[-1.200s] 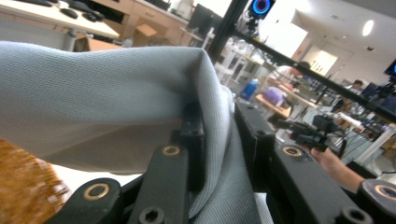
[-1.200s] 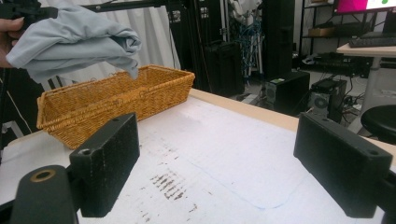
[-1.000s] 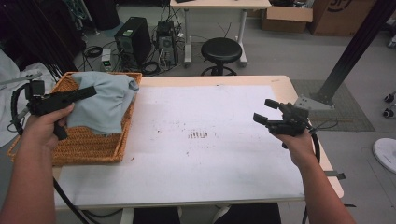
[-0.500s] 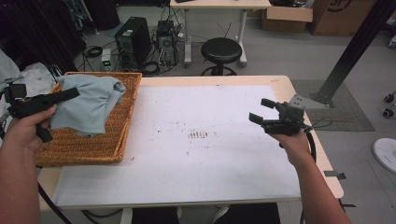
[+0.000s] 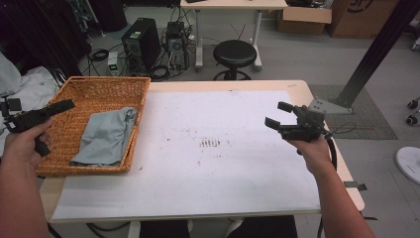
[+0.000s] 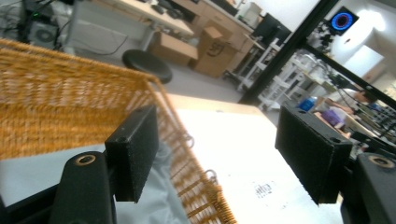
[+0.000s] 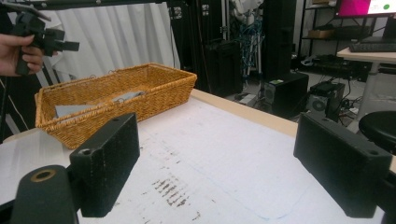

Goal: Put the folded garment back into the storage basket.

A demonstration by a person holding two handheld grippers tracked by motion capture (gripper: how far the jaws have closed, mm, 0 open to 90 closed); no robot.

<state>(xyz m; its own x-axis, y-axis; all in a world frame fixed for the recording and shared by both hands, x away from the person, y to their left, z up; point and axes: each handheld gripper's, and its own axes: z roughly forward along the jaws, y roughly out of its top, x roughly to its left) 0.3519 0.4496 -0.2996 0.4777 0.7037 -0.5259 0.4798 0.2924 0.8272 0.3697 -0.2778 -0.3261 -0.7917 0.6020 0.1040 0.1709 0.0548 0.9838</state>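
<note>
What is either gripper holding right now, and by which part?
Nothing is held. The left gripper has just been opening, with nothing between its fingers; the grey cloth lies loose in the wicker basket. The right gripper is open over the table.

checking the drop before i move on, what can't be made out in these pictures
- Grey cloth, right gripper view: the wicker basket's near wall hides most of it.
- Cloth, left gripper view: cut off by the bottom edge and partly behind the left gripper's jaw; basket weave blurred.
- Dark marks on the table, high view: too small to read.
</note>
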